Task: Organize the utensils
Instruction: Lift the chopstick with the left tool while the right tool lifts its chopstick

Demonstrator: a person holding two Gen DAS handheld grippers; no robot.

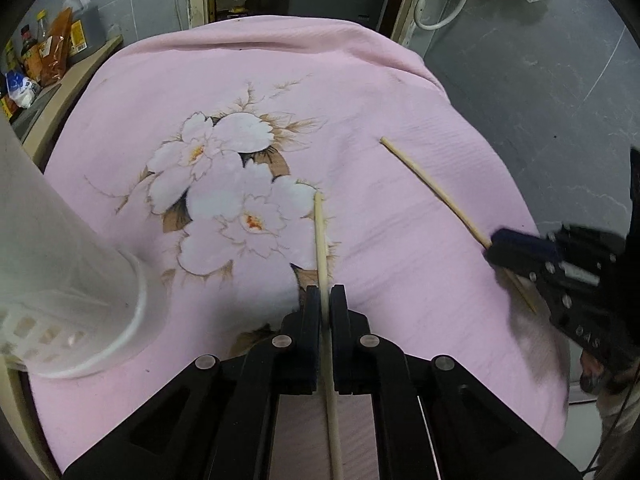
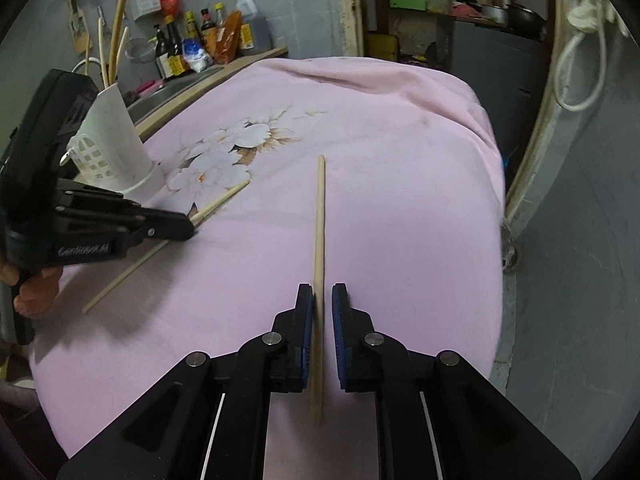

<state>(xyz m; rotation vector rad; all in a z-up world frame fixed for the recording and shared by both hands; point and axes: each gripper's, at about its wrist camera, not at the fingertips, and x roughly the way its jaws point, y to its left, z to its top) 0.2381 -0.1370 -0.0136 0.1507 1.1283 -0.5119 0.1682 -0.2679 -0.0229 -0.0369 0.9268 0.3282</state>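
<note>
Two pale wooden chopsticks on a pink flower-printed cloth (image 1: 400, 92) over the counter. Left gripper (image 1: 326, 294), jaws pressed together, pinching one chopstick (image 1: 320, 236) pointing toward 12 o'clock. Right gripper (image 2: 323, 294), jaws slightly spread around the other chopstick (image 2: 319, 216): left pad touching it, a gap to the right pad. White perforated plastic utensil holder (image 2: 120, 148) at 10 o'clock, upright on the cloth, chopsticks standing in it.

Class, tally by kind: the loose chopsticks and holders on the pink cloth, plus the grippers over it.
Loose chopsticks: 2
White holder: 1
Grippers: 2 (left gripper, right gripper)
Total: 5
</note>
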